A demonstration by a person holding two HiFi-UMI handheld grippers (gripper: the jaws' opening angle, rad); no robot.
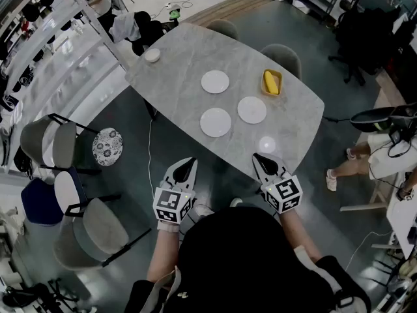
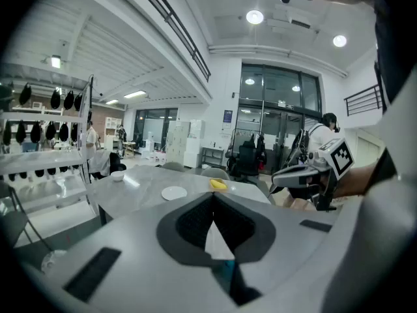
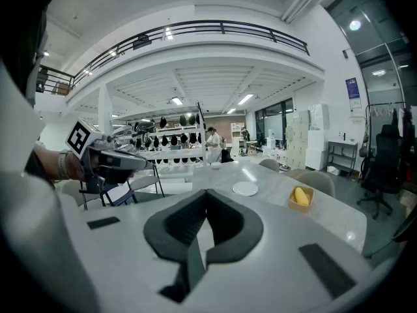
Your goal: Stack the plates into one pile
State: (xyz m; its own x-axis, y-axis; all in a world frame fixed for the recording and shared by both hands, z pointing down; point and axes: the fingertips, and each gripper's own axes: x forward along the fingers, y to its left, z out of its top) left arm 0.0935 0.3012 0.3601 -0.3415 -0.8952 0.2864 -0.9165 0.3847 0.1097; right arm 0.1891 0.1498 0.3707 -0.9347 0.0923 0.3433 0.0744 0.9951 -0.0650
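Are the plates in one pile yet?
Not yet. Done: nothing. The far plate, the right plate and the near plate lie apart on the table. In hand: nothing. The left gripper and the right gripper are shut and empty, short of the plates. Left: all the stacking.

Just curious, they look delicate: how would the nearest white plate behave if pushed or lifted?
The plate is shallow and lies flat on the polished table, so a push would probably slide it rather than tip it. It seems stiff, likely ceramic, so it could chip if dropped. Its low rim leaves little to grip.
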